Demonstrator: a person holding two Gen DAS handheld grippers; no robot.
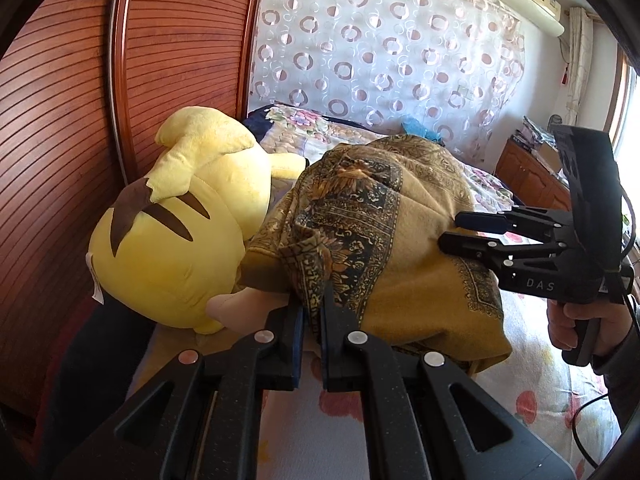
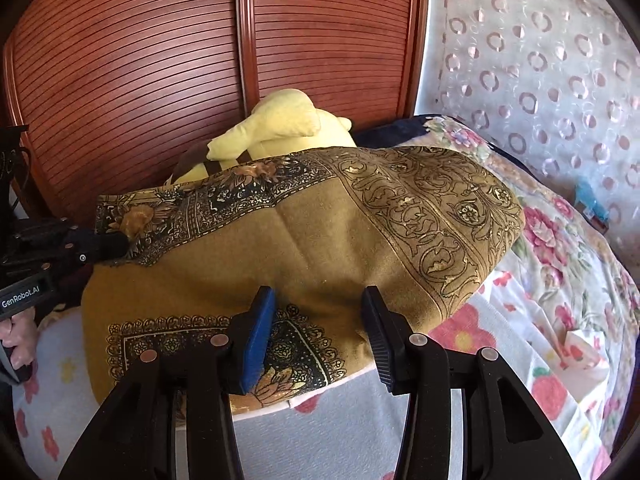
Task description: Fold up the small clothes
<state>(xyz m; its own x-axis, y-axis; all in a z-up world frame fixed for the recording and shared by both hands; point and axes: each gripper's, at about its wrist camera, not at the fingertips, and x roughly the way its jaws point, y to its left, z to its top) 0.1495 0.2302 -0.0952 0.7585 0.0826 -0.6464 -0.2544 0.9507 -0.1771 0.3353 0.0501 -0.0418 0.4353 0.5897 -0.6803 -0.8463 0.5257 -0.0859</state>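
Note:
A mustard cloth (image 1: 420, 280) with black and gold ornament lies heaped on the bed, its broad flat side facing the right wrist view (image 2: 320, 240). My left gripper (image 1: 314, 304) is shut on a patterned fold at the cloth's near edge, which hangs between the pads. In the right wrist view the left gripper (image 2: 120, 244) bites that dark border at the left. My right gripper (image 2: 318, 294) stands open just over the cloth's plain middle with nothing pinched. In the left wrist view the right gripper (image 1: 450, 230) reaches in from the right, held by a hand (image 1: 580, 320).
A big yellow plush toy (image 1: 180, 248) lies against the cloth's left side, close to a slatted wooden wardrobe (image 1: 60, 120). The floral bedsheet (image 2: 560, 280) spreads to the right. A ring-patterned curtain (image 1: 400, 40) hangs behind the bed.

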